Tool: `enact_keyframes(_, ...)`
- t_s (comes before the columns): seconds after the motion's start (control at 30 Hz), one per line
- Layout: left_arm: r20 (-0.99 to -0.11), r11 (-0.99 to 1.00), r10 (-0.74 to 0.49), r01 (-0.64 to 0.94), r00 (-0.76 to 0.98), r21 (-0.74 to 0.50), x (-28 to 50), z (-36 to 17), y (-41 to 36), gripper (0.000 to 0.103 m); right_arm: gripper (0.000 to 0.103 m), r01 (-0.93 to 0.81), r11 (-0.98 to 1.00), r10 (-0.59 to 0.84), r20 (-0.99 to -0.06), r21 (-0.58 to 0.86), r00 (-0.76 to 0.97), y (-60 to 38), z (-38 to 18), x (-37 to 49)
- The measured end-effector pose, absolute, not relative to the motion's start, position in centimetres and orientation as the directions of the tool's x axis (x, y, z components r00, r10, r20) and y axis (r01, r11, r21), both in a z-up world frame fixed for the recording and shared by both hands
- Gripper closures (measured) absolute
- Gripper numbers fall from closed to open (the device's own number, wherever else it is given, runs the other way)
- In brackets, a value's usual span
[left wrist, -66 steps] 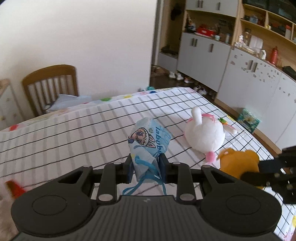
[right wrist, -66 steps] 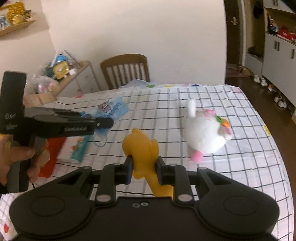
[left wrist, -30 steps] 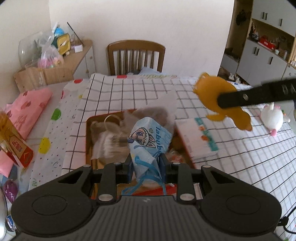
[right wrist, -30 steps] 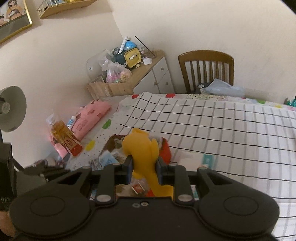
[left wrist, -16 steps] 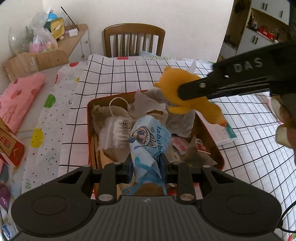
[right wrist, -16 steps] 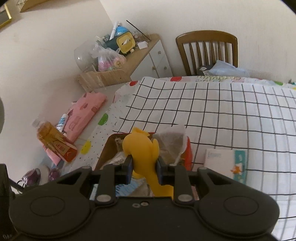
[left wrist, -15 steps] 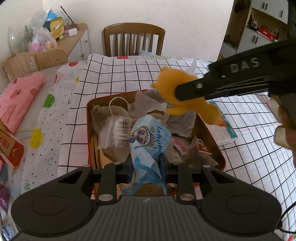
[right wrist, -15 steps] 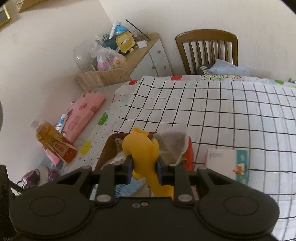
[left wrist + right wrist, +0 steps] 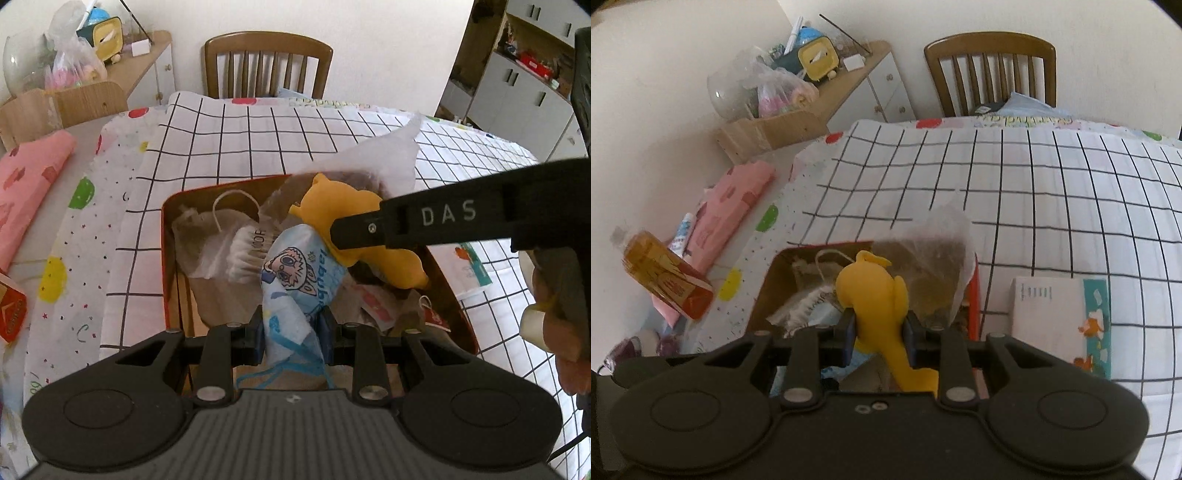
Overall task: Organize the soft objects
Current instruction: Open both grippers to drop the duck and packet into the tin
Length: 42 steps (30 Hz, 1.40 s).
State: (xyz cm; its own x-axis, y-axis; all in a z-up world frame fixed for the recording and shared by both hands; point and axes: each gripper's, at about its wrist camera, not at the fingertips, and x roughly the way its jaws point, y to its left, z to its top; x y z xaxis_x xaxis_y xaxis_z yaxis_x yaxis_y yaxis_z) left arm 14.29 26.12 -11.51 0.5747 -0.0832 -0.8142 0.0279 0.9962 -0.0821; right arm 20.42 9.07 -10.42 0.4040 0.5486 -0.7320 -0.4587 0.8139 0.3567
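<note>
White cloth with a black grid covers the table, over a second cloth printed with coloured dots. A wooden chair stands at the far edge against a plain wall. A low cabinet at the left carries a yellow box, a glass bowl and plastic bags. White cupboards line the right side of the room. A pink cushion and an amber bottle lie left of the table.

An orange-rimmed box sits on the table, filled with plastic-wrapped items, a white brush and a clear plastic bag. A flat white and teal pack lies just beside the box on the right.

Left gripper: fingers narrowly parted and clamped on a blue pouch, held above the box.

Right gripper: fingers narrowly parted and clamped on a yellow plush toy, held above the box contents. In the left wrist view the toy lies just beside the pouch; contact cannot be confirmed.

Legible writing: "labub" on the pouch, beside a cartoon face; "DAS" on the right gripper's side; "MOF" on the brush wrapper.
</note>
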Motion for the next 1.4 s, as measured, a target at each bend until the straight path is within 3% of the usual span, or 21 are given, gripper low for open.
enact_keyframes(0.33, -0.813, 0.993, -0.105, 0.018, 0.573, -0.116, 14.0, -11.6, 26.3, 0.072, 0.07, -0.471, 0.804, 0.558, -0.733, 0.362, 0.39, 8.8, -10.9, 20.4)
enact_keyframes(0.37, -0.811, 0.993, -0.108, 0.016, 0.575, -0.121, 14.0, -11.5, 26.4, 0.065, 0.069, -0.474, 0.802, 0.561, -0.731, 0.364, 0.387, 8.7, -10.8, 20.5)
enact_keyframes(0.4, -0.808, 0.992, -0.112, 0.015, 0.578, -0.127, 13.8, -11.4, 26.4, 0.047, 0.066, -0.477, 0.799, 0.566, -0.729, 0.367, 0.386, 8.5, -10.7, 20.4)
enact_keyframes(0.47, -0.793, 0.991, -0.118, 0.016, 0.598, -0.135, 13.5, -10.9, 26.3, 0.024, 0.06, -0.484, 0.791, 0.576, -0.72, 0.373, 0.387, 8.3, -10.4, 20.3)
enact_keyframes(0.8, -0.77, 0.989, -0.117, 0.003, 0.627, -0.148, 12.0, -9.4, 26.3, 0.023, 0.046, -0.529, 0.755, 0.623, -0.678, 0.389, 0.391, 6.2, -7.8, 18.8)
enact_keyframes(1.4, -0.731, 0.996, -0.029, -0.038, 0.682, -0.075, 8.9, -7.1, 24.2, 0.018, 0.035, -0.637, 0.685, 0.69, -0.597, 0.355, 0.409, 0.2, -3.6, 13.8)
